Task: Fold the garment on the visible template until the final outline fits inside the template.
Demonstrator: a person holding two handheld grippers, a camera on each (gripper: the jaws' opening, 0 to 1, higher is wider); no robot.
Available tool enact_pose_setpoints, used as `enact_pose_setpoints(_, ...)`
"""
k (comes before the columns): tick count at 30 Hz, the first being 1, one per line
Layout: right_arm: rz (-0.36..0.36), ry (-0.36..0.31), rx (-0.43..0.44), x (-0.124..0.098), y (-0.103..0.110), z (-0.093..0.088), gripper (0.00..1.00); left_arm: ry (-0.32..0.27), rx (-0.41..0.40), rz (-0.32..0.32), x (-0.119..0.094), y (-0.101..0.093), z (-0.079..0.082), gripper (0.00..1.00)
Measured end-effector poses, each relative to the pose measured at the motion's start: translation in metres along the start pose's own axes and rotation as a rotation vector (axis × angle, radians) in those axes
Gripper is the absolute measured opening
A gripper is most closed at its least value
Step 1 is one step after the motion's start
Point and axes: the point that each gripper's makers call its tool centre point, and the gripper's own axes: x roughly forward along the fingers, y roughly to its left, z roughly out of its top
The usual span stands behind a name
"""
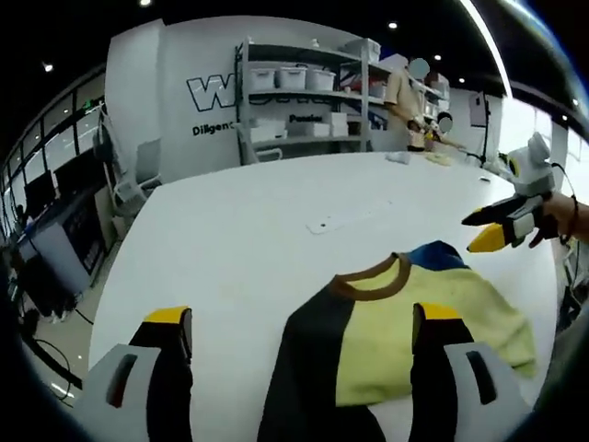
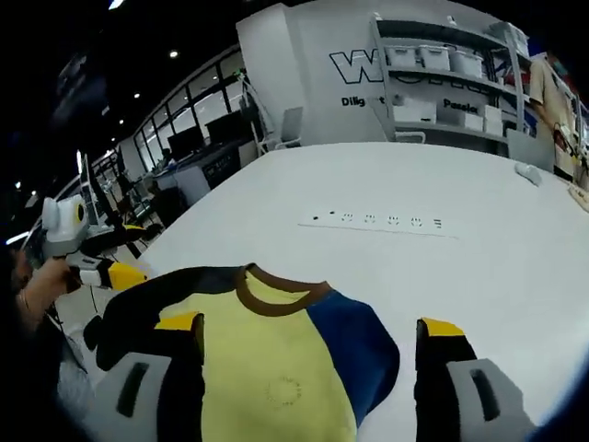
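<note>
Sweatshirt [image 2: 276, 368], yellow with brown collar, flat on white worktop [image 2: 479, 276]; left hand-held gripper [image 1: 304, 345] and right hand-held gripper [image 2: 308, 354] both wide, holding nothing.

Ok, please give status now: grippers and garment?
Left gripper open, empty. Right gripper open, empty, above the shirt. Yellow shirt flat on white table, sleeves folded. Nothing in the way.

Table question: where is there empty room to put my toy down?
The white table is bare between the shirt collar and the power strip, and beyond the strip toward the shelves. It is crowded near the shirt, where both grippers hover.
</note>
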Motion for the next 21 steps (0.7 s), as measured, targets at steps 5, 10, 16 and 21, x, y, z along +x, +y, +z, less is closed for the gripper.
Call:
enact_pose_setpoints(5, 0.021, 0.010, 0.001, -0.013, 0.008, -0.004, 0.99, 0.006, -0.015, -0.002, -0.014, -0.006, -0.007, 0.99)
enact_pose_setpoints(10, 0.050, 0.023, -0.020, -0.024, 0.019, -0.012, 0.99, 0.055, 0.008, -0.016, -0.025, -0.013, -0.025, 0.96)
enact_pose_setpoints(16, 0.058, 0.051, -0.026, -0.028, 0.016, -0.027, 0.97, 0.089, 0.021, -0.019, -0.038, -0.016, -0.051, 0.93)
enact_pose_setpoints(21, 0.050, 0.063, -0.029, -0.033, 0.010, -0.036, 0.97, 0.099, 0.010, -0.011, -0.050, -0.013, -0.061, 0.91)
